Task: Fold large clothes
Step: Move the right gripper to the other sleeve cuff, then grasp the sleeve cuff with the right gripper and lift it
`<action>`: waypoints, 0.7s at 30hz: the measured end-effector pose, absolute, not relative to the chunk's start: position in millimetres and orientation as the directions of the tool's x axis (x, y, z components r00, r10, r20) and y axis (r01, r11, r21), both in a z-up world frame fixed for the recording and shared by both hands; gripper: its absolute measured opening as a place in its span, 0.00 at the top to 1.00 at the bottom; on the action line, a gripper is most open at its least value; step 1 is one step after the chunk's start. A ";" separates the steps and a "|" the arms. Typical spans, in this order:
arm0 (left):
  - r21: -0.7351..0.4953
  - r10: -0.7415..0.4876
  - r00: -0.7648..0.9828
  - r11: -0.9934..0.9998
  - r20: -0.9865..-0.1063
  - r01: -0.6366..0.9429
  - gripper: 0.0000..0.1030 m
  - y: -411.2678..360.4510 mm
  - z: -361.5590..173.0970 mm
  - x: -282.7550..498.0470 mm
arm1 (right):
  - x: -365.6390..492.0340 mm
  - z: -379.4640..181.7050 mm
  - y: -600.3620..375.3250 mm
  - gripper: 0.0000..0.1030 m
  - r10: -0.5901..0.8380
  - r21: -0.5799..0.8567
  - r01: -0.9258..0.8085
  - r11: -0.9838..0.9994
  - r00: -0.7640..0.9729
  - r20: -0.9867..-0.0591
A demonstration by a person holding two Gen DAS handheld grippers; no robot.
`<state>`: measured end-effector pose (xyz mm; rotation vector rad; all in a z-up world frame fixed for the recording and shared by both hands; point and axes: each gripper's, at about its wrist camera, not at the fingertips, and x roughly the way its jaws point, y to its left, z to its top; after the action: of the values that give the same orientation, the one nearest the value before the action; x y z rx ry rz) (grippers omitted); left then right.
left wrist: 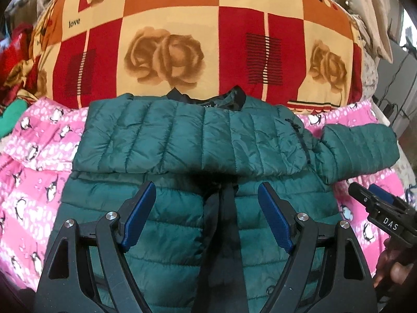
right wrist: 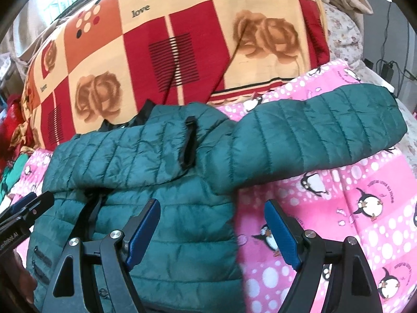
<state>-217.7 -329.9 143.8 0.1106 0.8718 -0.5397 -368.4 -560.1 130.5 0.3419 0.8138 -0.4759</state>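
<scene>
Green quilted puffer jacket (left wrist: 182,140) lies front-up on the pink penguin-print blanket (left wrist: 31,172), its black collar (left wrist: 208,96) pointing toward the big red, orange and cream rose-patterned cushion (left wrist: 198,36) that stands just behind it. One sleeve is folded across the jacket's chest, forming a flat band over the upper body; below that band I see the dark zipper line (left wrist: 224,208) running down the middle. The other sleeve (right wrist: 318,130) stretches away from the jacket's shoulder onto the blanket, straight and unfolded, its cuff well apart from the body.

My left gripper (left wrist: 207,216) hovers over the jacket's lower front, straddling the zipper, jaws spread wide with blue pads (left wrist: 140,216) on either side and nothing between them. My right gripper (right wrist: 211,234) is likewise released and wide apart, sitting over the jacket's side edge below the outstretched sleeve: one pad above green fabric, the other above the blanket. I cannot tell whether either gripper touches the cloth. From the left wrist view, the right gripper shows beside the jacket's hem, over the blanket.
</scene>
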 end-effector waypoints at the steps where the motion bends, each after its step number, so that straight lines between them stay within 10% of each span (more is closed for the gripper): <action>1: -0.127 -0.406 0.517 0.861 -0.753 0.492 0.21 -330.1 142.9 -214.5 | -368.5 129.7 -564.6 0.23 -0.280 0.106 0.536 0.838 0.587 -0.760; 21: -0.161 -0.366 0.498 0.899 -0.786 0.406 0.21 -315.3 122.6 -173.2 | -381.5 125.0 -671.2 0.23 -0.445 0.063 0.711 0.700 0.503 -0.741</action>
<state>-173.2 -315.3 122.6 0.0476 0.9399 -0.4673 -381.5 -671.2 125.0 0.3863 0.7658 -0.7192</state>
